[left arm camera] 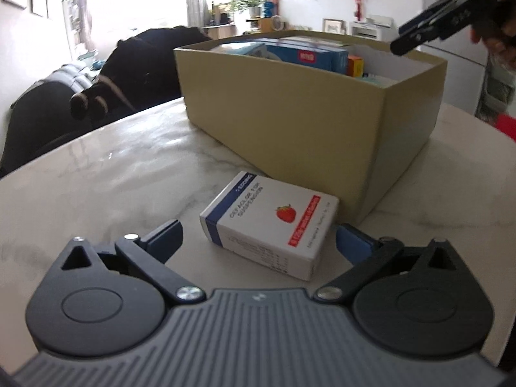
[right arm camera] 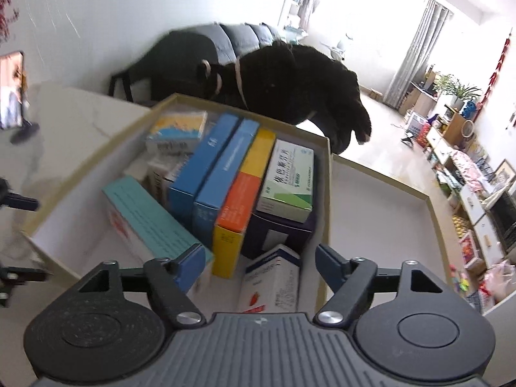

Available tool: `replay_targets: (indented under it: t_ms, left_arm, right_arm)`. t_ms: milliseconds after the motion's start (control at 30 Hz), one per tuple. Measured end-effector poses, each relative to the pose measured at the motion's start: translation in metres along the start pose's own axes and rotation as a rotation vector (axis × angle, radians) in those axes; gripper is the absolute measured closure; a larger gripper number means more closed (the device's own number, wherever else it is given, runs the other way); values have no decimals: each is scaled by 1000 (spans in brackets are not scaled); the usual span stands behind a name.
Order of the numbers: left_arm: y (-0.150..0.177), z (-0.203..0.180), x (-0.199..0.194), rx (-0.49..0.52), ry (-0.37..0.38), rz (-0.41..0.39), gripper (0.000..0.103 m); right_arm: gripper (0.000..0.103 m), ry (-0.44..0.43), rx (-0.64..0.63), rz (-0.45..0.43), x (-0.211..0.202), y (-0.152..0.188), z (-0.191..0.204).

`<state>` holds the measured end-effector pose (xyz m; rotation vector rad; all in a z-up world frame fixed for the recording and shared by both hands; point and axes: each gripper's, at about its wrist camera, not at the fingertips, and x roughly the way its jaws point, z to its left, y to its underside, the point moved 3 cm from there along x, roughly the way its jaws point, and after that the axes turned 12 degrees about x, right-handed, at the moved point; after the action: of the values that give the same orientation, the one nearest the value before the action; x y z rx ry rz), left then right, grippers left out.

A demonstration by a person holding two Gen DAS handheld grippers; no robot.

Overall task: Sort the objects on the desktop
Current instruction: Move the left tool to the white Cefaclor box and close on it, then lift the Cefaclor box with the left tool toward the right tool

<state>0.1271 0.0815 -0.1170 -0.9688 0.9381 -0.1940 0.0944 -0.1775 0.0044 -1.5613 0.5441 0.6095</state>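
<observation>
Strawberry-print medicine carton [left arm camera: 269, 227]: lies flat on the marble table [left arm camera: 113, 174], just beside the near corner of the tan cardboard box [left arm camera: 309, 113]. Small paperboard pack, likely light and fairly stiff, though the walls would dent under a hard squeeze; smooth printed faces may slip. Best hold, by my judgement: across the two long side walls, low on the carton.

Left gripper [left arm camera: 258, 238]: jaws spread wide, nothing held. The carton sits between the blue pads, slightly skewed, neither pad touching it.

Right gripper [right arm camera: 259, 262]: over the box interior, jaws apart, empty. A white carton with a red strip [right arm camera: 274, 280] stands below, between the fingers, untouched, next to upright blue, orange and teal packs.
</observation>
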Motion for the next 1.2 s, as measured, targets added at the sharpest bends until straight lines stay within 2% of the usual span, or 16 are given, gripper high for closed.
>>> replay_targets:
  t_ms: [167,400,533,667,1000,1200]
  left_arm:
    - [0,4,6,61,39,-8,0]
    - [0,1,17,116,93,5,0]
    - [1,2,21,89,130,9,2]
    - [1,2,20,68,120,5,7]
    - [10,1,6,25,76,-7,8]
    - [14,0,-18,4,38,-43,8]
  right_arm:
    - [23,-70,38,-31,-17,4,4]
    - [21,-114,57,-50,-30,12,9]
    - [21,-141,82,-41,-32,20,11]
    - [21,-150,88,-36,-33,27,12]
    - [21,-178,105,-31,-36,36,14]
    - [21,-230,125,-25,-42,34,17]
